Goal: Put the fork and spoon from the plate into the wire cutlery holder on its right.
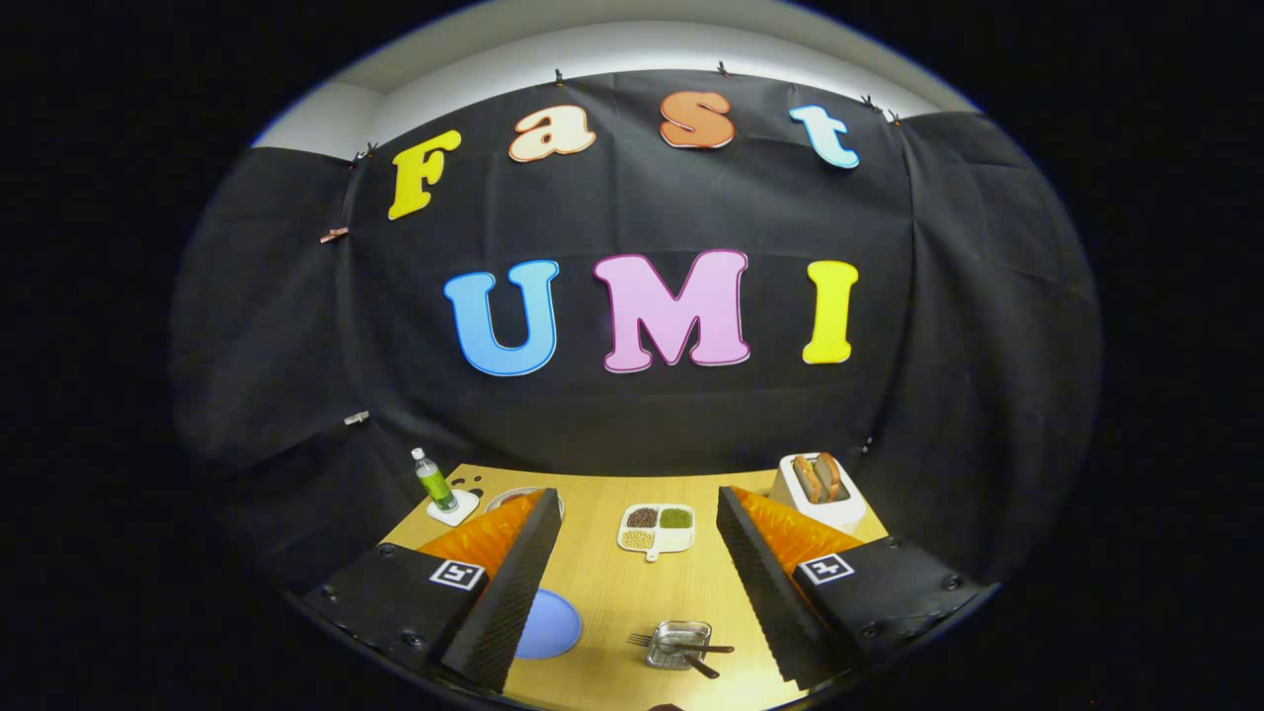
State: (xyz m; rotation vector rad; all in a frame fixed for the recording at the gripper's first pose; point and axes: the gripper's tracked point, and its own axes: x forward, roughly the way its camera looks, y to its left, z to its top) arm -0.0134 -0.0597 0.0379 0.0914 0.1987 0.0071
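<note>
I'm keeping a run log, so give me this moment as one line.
fingers: open, above table, holding nothing | fork and spoon: on small metal plate between fingers | holder: unidentified | step: grasp not begun

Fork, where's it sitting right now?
In the gripper view, the fork lies across the small metal tray on the table, between the open fingers of the gripper, right of the blue plate.
</note>
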